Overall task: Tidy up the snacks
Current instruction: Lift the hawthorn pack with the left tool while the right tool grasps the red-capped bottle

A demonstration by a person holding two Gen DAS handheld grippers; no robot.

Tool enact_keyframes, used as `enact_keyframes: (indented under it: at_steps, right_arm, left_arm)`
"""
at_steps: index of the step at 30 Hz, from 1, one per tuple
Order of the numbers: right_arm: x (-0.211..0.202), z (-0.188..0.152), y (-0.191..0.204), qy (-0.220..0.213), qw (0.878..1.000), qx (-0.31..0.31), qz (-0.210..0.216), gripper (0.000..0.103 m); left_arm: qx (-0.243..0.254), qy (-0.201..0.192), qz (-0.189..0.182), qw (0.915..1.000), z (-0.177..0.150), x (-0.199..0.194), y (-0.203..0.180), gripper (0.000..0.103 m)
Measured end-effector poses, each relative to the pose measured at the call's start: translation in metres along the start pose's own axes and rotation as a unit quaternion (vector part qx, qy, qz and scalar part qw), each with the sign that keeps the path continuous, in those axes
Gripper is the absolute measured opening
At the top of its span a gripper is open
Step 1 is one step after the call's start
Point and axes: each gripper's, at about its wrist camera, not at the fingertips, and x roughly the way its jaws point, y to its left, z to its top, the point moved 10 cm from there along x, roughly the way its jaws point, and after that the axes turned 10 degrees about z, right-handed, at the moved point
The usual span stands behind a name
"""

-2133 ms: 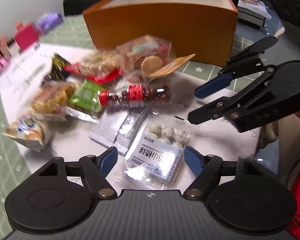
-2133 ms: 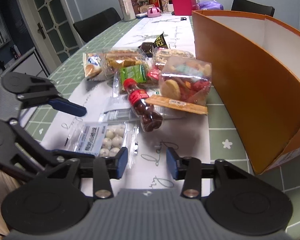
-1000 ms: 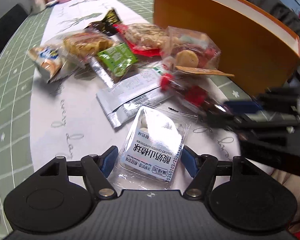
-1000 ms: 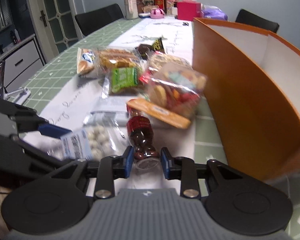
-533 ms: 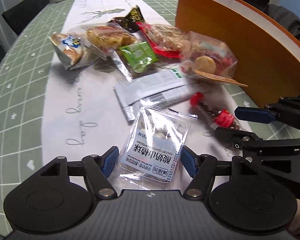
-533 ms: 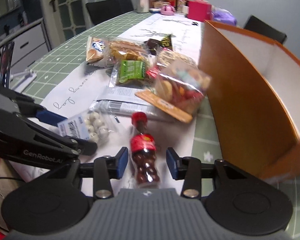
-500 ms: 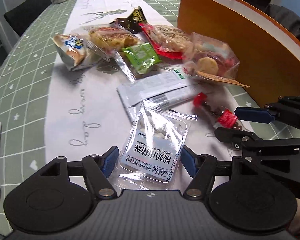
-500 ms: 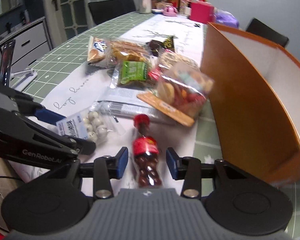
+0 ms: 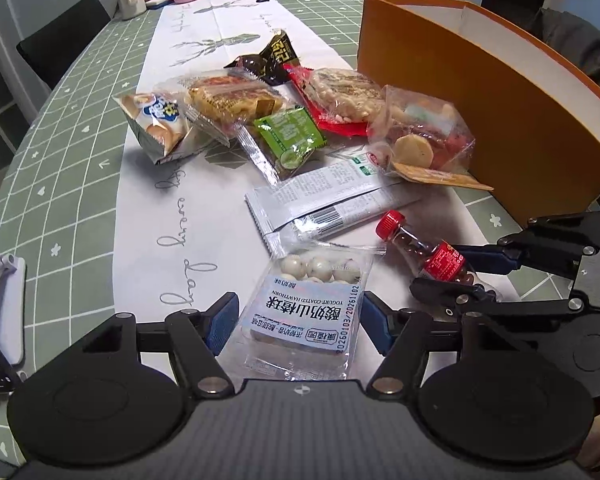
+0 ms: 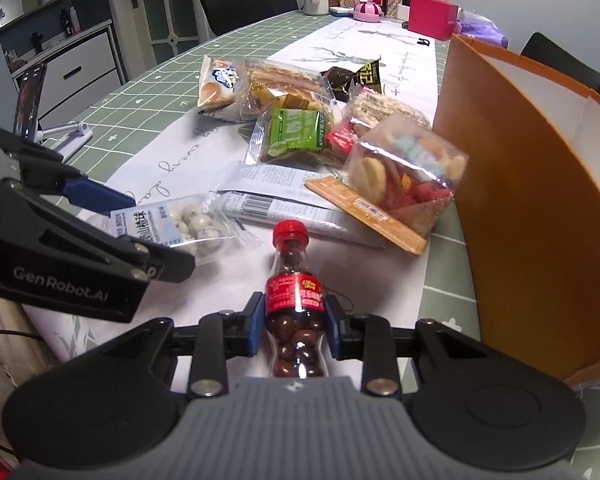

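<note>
My left gripper [image 9: 296, 322] is shut on a clear packet of white yogurt-coated hawthorn balls [image 9: 306, 312]; the packet also shows in the right wrist view [image 10: 172, 226]. My right gripper [image 10: 294, 330] is shut on a small red-capped bottle of chocolate balls [image 10: 294, 300], gripping its body; the bottle also shows in the left wrist view [image 9: 428, 256]. An orange box [image 9: 500, 96] with a white inside stands open on the right [image 10: 540, 200]. Several more snack packets lie on the white table runner [image 9: 148, 200].
Loose snacks include a green packet [image 9: 292, 136], a clear bag of mixed cookies [image 9: 420, 140], two silver bars [image 9: 324, 200], a bun packet [image 9: 156, 120] and a black packet [image 9: 272, 56]. Bottles and a pink box [image 10: 432, 16] stand at the far end. A phone stand [image 10: 32, 100] is on the left.
My right gripper has closed on the chocolate bottle. The left gripper keeps holding the hawthorn packet, and its view has swung a little to the right.
</note>
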Motion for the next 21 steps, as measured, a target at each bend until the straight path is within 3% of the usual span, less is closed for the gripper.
enact_keyframes:
  at_steps: [17,19,21]
  right_arm:
    - [-0.072,0.037,-0.009,-0.021,0.999,-0.033,-0.008,0.029]
    - [-0.075,0.039,-0.012,-0.021,0.999,-0.032,-0.011,0.029]
    - [-0.078,0.04,-0.013,-0.021,0.999,-0.026,-0.004,0.029]
  left_arm:
    - [0.059,-0.056,-0.013,0.9966,0.048,-0.054,-0.009,0.062]
    - [0.069,-0.065,-0.028,0.9951,0.054,-0.057,-0.013,0.026]
    - [0.073,-0.059,-0.032,0.9951,0.056,-0.056,-0.016,0.024]
